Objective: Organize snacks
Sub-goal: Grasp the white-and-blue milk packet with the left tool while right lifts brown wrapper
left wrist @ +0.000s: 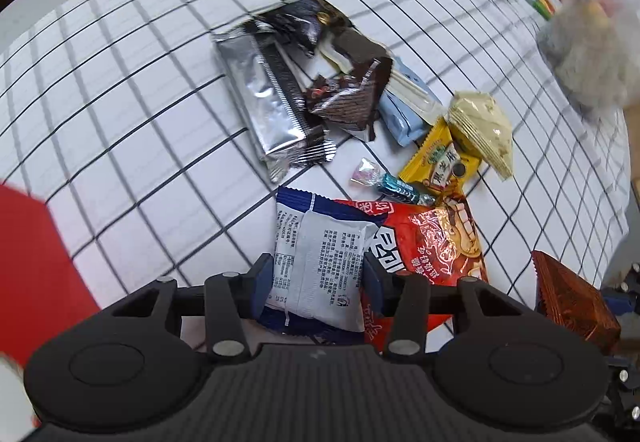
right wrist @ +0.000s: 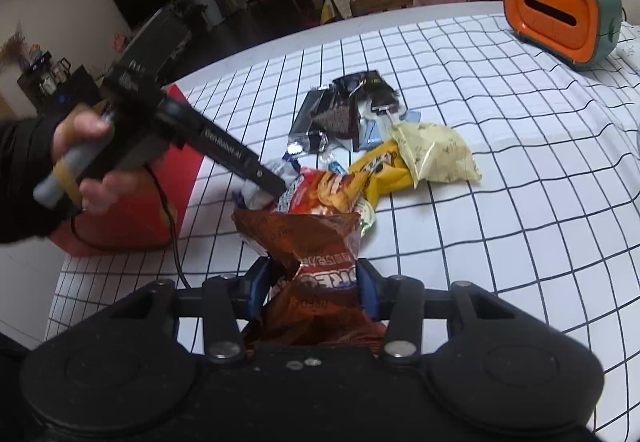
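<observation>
Blurred corner: in the left wrist view a pale, smeared bag [left wrist: 592,54] at the far right edge could not be identified.
Cut off: the red box [left wrist: 36,242] entered the left wrist view only as a corner; the orange and green holder [right wrist: 560,14] was sliced by the top edge there and seen whole from the right wrist.
Hidden: the near end of the blue and white packet [left wrist: 320,262] ran under the left gripper's body; print on the wrappers was too small to read.
Left hand [right wrist: 86,162]: a dark sleeve and bare fingers wrapped the handle, tool angled steeply down at the pile.
Left gripper [left wrist: 320,278]: fingers partly closed, both blue pads against the sides of the blue and white packet, which lay on the checked tablecloth [left wrist: 140,122] overlapping the red snack bag [left wrist: 436,242].
Right gripper [right wrist: 316,286]: fingers narrowed onto the brown Oreo packet [right wrist: 312,254], its foil crumpled between the pads and raised just in front of the pile.
Snack pile: silver wrapper [left wrist: 264,98], yellow sachet [left wrist: 440,158] and cream packet [left wrist: 480,126] lay clustered mid-table, touching or overlapping.
</observation>
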